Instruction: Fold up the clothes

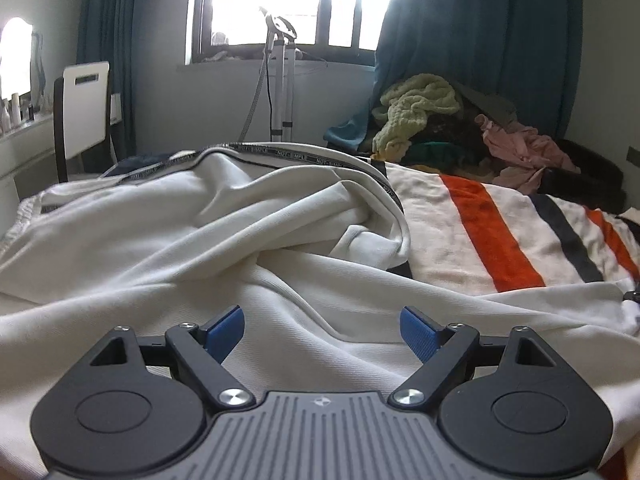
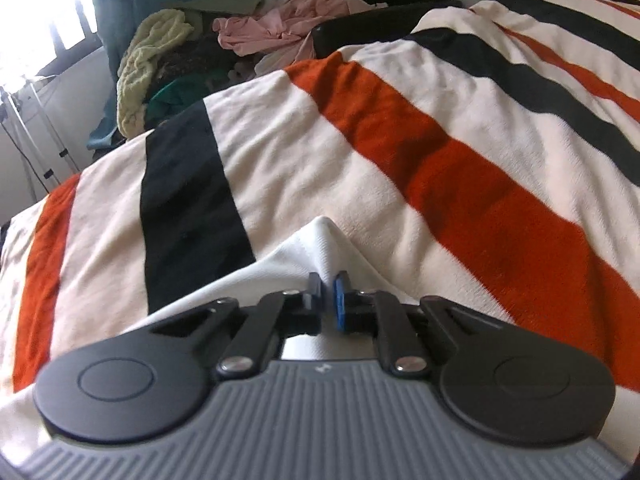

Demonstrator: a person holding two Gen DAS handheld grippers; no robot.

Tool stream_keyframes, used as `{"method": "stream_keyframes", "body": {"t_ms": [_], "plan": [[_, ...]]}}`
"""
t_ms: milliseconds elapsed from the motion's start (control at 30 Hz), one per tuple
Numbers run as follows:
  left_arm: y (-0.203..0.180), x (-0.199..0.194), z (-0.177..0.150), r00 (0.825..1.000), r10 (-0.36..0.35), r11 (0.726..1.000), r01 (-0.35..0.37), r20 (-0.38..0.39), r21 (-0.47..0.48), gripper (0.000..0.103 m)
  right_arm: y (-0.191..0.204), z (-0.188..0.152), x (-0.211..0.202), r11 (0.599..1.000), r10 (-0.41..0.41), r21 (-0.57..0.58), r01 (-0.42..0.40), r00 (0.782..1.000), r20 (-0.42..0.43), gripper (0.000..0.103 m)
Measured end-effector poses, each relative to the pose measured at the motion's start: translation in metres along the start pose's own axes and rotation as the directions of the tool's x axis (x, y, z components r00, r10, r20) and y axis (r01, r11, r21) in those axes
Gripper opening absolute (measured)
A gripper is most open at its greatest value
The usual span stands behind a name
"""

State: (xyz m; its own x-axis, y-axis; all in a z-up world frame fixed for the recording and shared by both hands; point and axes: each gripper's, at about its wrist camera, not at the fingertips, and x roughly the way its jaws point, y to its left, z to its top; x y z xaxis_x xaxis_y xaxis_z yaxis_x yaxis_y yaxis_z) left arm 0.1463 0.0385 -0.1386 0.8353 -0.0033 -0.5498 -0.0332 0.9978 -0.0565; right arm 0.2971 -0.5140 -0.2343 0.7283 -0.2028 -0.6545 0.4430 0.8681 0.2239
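Note:
A white garment (image 1: 192, 232) with a dark lettered trim lies rumpled across the bed. My left gripper (image 1: 322, 332) is open, its blue pads low over the white cloth with nothing between them. My right gripper (image 2: 328, 292) is shut on a corner of the white garment (image 2: 320, 244), which rises in a small peak between the blue pads above the striped blanket (image 2: 400, 152).
The striped blanket (image 1: 492, 232) in white, orange and black covers the bed. A pile of other clothes (image 1: 440, 120), yellow-green, pink and dark, sits at the far side by the teal curtain. A white chair (image 1: 84, 108) and a garment steamer pole (image 1: 280, 80) stand near the window.

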Motion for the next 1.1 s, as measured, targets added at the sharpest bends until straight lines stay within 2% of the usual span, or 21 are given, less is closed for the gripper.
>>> {"method": "stream_keyframes", "body": {"t_ms": [133, 200, 300, 367, 400, 467, 500, 533, 600, 700, 867, 1000, 1100], "plan": [[0.002, -0.005, 0.001, 1.000, 0.016, 1.000, -0.016, 0.015, -0.003, 0.087, -0.014, 0.008, -0.009, 0.996, -0.029, 0.090, 0.025, 0.998, 0.051, 0.009], [0.003, -0.008, 0.002, 1.000, 0.021, 1.000, -0.020, 0.020, -0.010, 0.087, -0.017, 0.007, -0.006, 0.997, -0.047, 0.067, 0.043, 0.997, 0.058, 0.009], [0.004, -0.010, 0.002, 0.999, 0.025, 1.000, -0.025, 0.021, -0.014, 0.087, -0.020, 0.000, 0.005, 0.997, -0.040, 0.068, 0.038, 0.999, 0.023, 0.011], [0.003, -0.014, 0.002, 0.999, 0.028, 1.000, -0.028, 0.026, -0.007, 0.087, -0.014, -0.001, -0.002, 0.999, -0.036, 0.041, 0.034, 0.998, 0.050, 0.015], [0.003, -0.016, 0.002, 0.999, 0.030, 1.000, -0.030, 0.029, -0.004, 0.087, -0.009, 0.001, -0.007, 0.999, -0.031, 0.030, 0.029, 0.998, 0.060, 0.022], [0.002, -0.020, 0.002, 0.999, 0.034, 0.999, -0.034, 0.042, 0.000, 0.087, 0.001, 0.002, -0.023, 1.000, -0.006, -0.001, 0.006, 0.996, 0.089, 0.042], [0.002, -0.023, 0.002, 0.998, 0.033, 0.999, -0.033, 0.049, 0.000, 0.087, 0.007, 0.002, -0.032, 1.000, 0.010, -0.019, -0.008, 0.994, 0.105, 0.059], [0.002, -0.026, 0.002, 0.998, 0.032, 0.999, -0.032, 0.057, 0.000, 0.087, 0.013, 0.002, -0.044, 0.999, 0.028, -0.042, -0.023, 0.991, 0.127, 0.067], [0.002, -0.031, 0.002, 0.997, 0.032, 0.999, -0.032, 0.070, 0.000, 0.087, 0.030, -0.002, -0.069, 0.994, 0.069, -0.099, -0.054, 0.985, 0.158, 0.066], [0.001, -0.040, 0.001, 0.996, 0.029, 1.000, -0.029, 0.083, 0.010, 0.087, 0.051, -0.006, -0.108, 0.982, 0.154, -0.135, -0.134, 0.976, 0.156, 0.066], [0.002, -0.062, -0.002, 0.993, 0.021, 0.999, -0.024, 0.113, 0.029, 0.087, 0.088, -0.018, -0.181, 0.944, 0.315, -0.153, -0.291, 0.934, 0.169, 0.066], [0.008, -0.077, -0.007, 0.993, 0.014, 1.000, -0.015, 0.120, 0.013, 0.088, 0.106, -0.047, -0.226, 0.907, 0.409, -0.191, -0.376, 0.896, 0.176, 0.066], [0.012, -0.083, -0.010, 0.994, 0.010, 1.000, -0.010, 0.113, -0.003, 0.088, 0.116, -0.078, -0.247, 0.896, 0.423, -0.224, -0.383, 0.890, 0.170, 0.066]]}}
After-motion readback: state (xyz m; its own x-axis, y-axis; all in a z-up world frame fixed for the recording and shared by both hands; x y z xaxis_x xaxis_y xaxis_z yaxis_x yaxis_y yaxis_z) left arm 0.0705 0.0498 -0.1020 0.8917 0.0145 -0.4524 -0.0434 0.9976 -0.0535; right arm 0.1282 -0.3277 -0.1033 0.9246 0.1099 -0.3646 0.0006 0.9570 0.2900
